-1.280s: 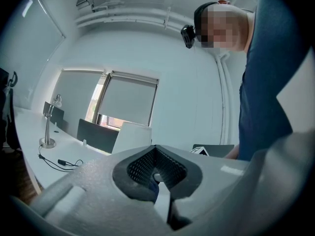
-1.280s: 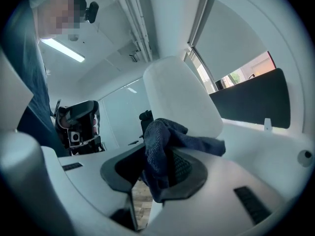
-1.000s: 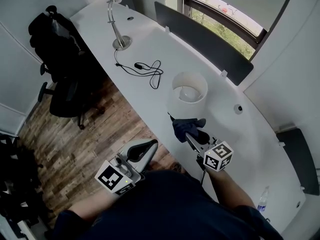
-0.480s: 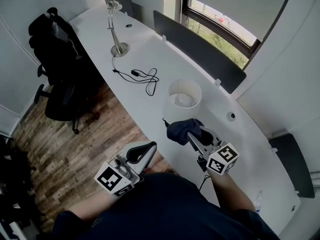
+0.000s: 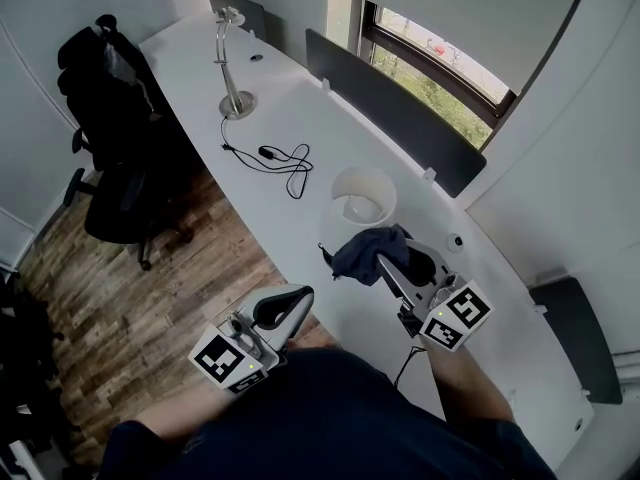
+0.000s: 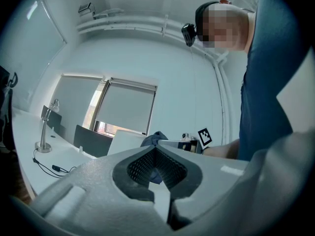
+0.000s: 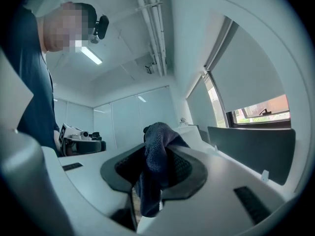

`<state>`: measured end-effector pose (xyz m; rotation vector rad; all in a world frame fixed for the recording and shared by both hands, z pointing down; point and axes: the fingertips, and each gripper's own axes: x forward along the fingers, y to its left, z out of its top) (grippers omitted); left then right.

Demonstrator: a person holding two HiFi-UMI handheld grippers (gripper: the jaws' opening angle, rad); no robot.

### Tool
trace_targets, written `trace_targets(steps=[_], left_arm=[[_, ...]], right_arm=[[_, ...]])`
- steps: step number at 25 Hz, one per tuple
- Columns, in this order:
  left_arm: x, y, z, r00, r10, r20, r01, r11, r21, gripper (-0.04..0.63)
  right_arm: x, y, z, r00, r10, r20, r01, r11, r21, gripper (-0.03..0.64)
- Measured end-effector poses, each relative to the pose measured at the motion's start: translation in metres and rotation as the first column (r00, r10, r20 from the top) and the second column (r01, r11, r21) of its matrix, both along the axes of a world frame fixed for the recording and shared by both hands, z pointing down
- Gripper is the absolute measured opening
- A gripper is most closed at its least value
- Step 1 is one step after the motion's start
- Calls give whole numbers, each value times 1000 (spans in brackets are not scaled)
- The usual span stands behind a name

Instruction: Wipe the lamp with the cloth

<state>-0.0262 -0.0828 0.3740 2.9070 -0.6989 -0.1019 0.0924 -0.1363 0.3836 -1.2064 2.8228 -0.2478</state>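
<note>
The lamp (image 5: 362, 196), with a round white shade, stands on the white desk (image 5: 300, 98). My right gripper (image 5: 384, 258) is shut on a dark blue cloth (image 5: 360, 252), which hangs bunched against the near side of the shade. In the right gripper view the cloth (image 7: 156, 157) droops from between the pads. My left gripper (image 5: 288, 302) hovers off the desk's near edge, to the left of the lamp, shut with nothing in it. From the left gripper view, the cloth (image 6: 153, 137) and shade (image 6: 124, 141) show beyond its closed tips (image 6: 156, 149).
A silver desk lamp (image 5: 232, 63) stands at the far left of the desk, with a black cable (image 5: 275, 158) coiled between it and the shade. Dark divider panels (image 5: 390, 108) line the desk's window side. A black office chair (image 5: 120, 118) stands on the wood floor at left.
My right gripper has carried the cloth up and closer to the shade's near side. The left gripper has stayed where it was.
</note>
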Motion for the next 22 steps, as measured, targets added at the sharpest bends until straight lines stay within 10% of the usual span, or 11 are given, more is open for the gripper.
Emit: trace_targets(steps=[22], left_arm=[[28, -7, 13, 998, -8, 62, 9, 1000, -20, 6]], right_arm=[[36, -10, 81, 999, 2, 33, 2, 992, -128, 117]])
